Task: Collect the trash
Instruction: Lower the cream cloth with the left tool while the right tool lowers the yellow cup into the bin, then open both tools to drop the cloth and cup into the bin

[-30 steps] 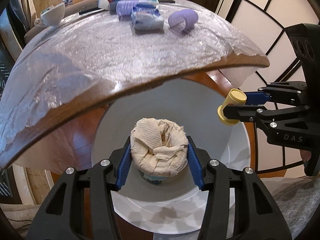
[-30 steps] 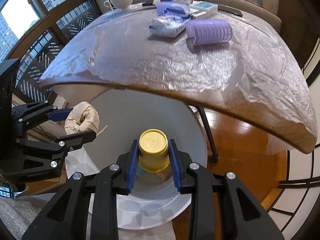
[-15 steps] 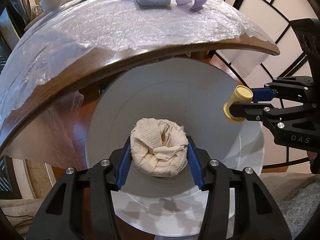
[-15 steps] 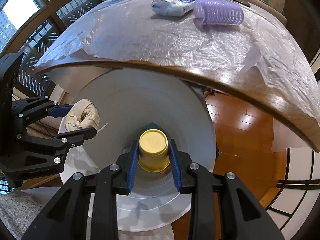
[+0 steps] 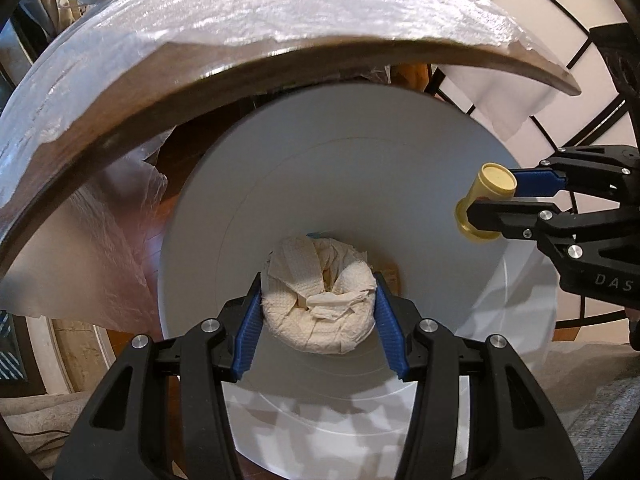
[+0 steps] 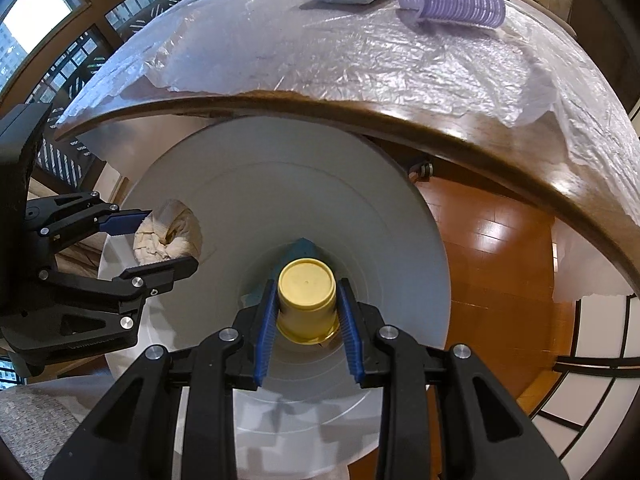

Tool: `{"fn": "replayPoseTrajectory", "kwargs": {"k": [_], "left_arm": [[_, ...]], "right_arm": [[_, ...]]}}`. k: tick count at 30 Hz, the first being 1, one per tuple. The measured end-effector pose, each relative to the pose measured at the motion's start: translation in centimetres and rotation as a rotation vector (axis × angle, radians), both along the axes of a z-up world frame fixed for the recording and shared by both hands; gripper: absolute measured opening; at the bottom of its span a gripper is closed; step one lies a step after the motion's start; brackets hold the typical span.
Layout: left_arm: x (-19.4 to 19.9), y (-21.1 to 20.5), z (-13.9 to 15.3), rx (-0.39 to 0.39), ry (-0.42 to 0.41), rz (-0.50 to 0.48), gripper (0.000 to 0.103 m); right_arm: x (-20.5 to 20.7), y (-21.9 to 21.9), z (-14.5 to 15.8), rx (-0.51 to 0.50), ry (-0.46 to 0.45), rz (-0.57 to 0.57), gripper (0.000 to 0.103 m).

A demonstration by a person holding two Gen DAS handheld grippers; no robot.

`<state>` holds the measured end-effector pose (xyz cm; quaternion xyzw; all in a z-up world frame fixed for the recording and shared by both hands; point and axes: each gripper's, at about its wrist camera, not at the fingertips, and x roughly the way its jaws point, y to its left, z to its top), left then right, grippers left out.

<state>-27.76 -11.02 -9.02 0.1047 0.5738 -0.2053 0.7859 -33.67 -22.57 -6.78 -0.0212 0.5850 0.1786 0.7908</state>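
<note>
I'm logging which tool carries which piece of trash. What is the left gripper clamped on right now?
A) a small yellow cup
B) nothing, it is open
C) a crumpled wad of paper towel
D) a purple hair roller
C: the left gripper has its blue pads pressed against both sides of the crumpled paper towel wad above the white bin, while the yellow cup sits in the right gripper.

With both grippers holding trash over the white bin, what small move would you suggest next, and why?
Probably open the left gripper: its crumpled paper wad hangs over the white bin opening, so it should fall inside. The right gripper, with the yellow cup, could follow.
</note>
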Motion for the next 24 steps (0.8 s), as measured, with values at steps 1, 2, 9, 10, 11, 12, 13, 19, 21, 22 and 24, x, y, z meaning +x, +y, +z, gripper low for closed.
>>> {"fn": "replayPoseTrajectory", "kwargs": {"k": [1,2,9,10,11,12,13,19,21,22,24], "left_arm": [[0.0,0.0,-0.2,0.003,0.002,-0.001,0.052],[0.1,-0.1,-0.3,0.005,0.004,-0.001,0.052],[0.8,-0.6,-0.9,0.026,0.018,-0.008,0.052],[0.9,-0.7,-1.0,0.027,0.019,-0.009,0.052],[0.9,-0.8,-1.2,0.03,0.02,-0.01,0.052],[1.1,-0.8,-1.3,0.031,0.021,-0.011,0.052],[1.1,-0.8,-1.4,0.033,0.022,-0.012,0.052],[1.6,-0.6,-1.2,0.035,0.025,-0.011,0.052],[1.7,-0.5,-1.4,0.035,0.026,-0.011,0.052],[1.8,-0.6,-1.3,0.036,0.026,-0.011,0.052],[1.9,-0.6,-1.4,0.038,0.026,-0.013,0.052]], "right_arm": [[0.1,0.1,-0.1,-0.002,0.002,0.0,0.03],[0.1,0.1,-0.1,-0.004,0.005,0.001,0.03],[0.8,0.5,-0.7,-0.016,0.016,-0.005,0.03],[0.8,0.7,-0.8,-0.017,0.016,-0.006,0.03],[0.9,0.8,-0.9,-0.018,0.016,-0.006,0.03],[1.0,0.9,-1.0,-0.017,0.016,-0.007,0.03],[1.1,1.0,-1.1,-0.017,0.016,-0.007,0.03],[1.5,1.5,-1.3,-0.026,0.013,0.004,0.03],[1.5,1.6,-1.4,-0.032,0.011,0.009,0.03],[1.5,1.7,-1.4,-0.033,0.012,0.01,0.03],[1.5,1.7,-1.5,-0.033,0.012,0.011,0.03]]}}
